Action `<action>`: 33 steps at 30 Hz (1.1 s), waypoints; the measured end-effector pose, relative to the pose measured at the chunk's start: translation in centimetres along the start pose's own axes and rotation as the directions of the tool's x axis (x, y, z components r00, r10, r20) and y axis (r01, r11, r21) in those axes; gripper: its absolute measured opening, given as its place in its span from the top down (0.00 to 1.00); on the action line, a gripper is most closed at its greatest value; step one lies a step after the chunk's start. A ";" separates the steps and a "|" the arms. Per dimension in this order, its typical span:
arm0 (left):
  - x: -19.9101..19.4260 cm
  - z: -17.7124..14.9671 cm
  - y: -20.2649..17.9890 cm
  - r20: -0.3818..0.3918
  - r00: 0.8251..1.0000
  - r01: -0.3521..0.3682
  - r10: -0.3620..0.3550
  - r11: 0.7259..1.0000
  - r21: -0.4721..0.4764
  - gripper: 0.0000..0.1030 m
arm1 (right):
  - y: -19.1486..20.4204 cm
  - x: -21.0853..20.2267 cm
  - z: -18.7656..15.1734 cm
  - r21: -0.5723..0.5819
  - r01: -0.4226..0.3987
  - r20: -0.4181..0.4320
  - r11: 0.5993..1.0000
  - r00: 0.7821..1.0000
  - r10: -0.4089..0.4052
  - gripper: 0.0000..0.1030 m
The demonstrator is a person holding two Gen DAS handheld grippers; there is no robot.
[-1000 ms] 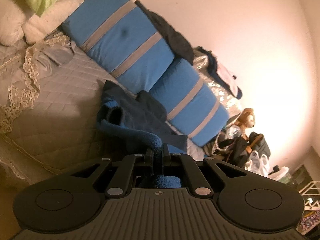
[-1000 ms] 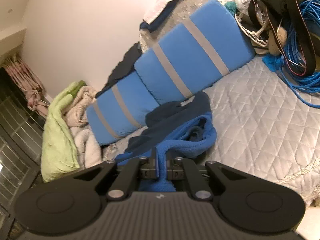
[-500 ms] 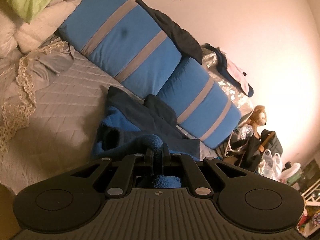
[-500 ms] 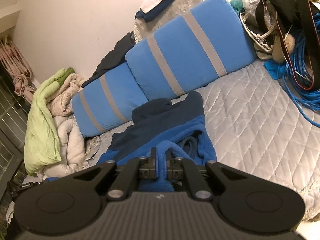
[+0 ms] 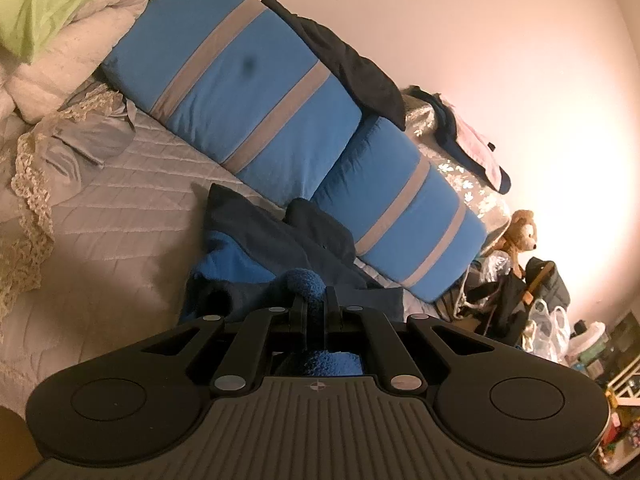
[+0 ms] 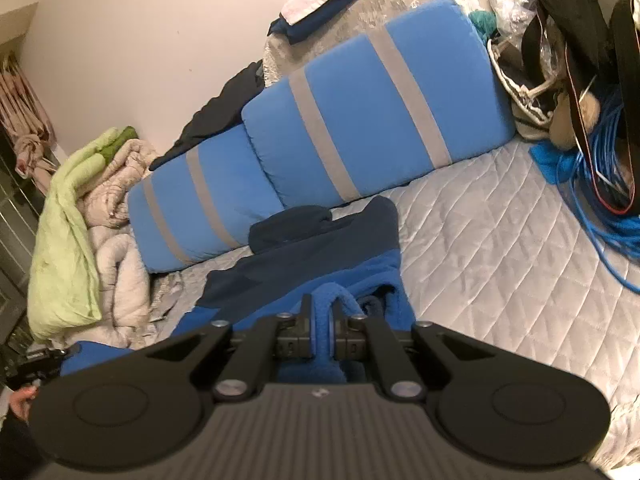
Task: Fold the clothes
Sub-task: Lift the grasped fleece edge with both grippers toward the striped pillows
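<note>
- My left gripper (image 5: 316, 304) is clamped on a fold of the blue fleece garment (image 5: 256, 248), its jaws pressed tight together on the fabric.
- My right gripper (image 6: 322, 316) is likewise clamped on a roll of the same fleece garment (image 6: 320, 256), with the cloth squeezed between its jaws.
- The garment lies bunched on the grey quilted bedspread (image 6: 500, 248), its dark navy part towards the pillows and the brighter blue part nearer my grippers.
- Its far edge touches the foot of the two blue bolster pillows with grey stripes (image 6: 360, 120), which lean along the back edge of the bed against the wall.
- A dark garment (image 5: 352, 68) is draped over the top of the pillows where they meet.
- At one end of the bed I see a pile of cream and light green bedding (image 6: 80, 216).
- At the other end lies a coil of blue cable (image 6: 600, 184), and a teddy bear (image 5: 516, 236) sits amid clutter.
</note>
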State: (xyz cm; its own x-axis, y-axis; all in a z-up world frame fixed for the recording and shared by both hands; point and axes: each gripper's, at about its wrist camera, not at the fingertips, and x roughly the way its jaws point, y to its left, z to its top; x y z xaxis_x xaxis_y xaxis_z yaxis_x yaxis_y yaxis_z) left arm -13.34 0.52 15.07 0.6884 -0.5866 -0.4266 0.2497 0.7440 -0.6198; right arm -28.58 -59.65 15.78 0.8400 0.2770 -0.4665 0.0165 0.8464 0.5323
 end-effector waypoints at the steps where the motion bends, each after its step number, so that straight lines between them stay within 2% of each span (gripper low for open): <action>1: 0.2 0.2 0.0 -0.001 1.000 -0.002 0.002 1.000 0.003 0.94 | 0.1 0.2 0.1 -0.007 0.004 0.002 1.000 1.000 -0.004 0.94; 8: 1.6 1.3 0.1 0.010 1.000 -0.013 0.013 1.000 0.012 0.94 | 0.5 1.4 1.2 -0.041 0.021 0.017 0.999 1.000 -0.020 0.94; 33: 7.1 5.5 1.0 0.008 0.998 -0.060 0.060 0.998 0.024 0.94 | -0.8 8.1 4.9 -0.025 0.053 0.023 0.998 0.998 -0.053 0.95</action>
State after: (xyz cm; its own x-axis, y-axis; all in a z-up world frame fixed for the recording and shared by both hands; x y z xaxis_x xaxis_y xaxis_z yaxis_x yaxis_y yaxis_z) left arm -4.43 -1.19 15.06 0.7079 -0.5380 -0.4576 0.2239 0.7854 -0.5771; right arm -19.08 -60.34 15.05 0.8503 0.2214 -0.4775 0.0475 0.8713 0.4885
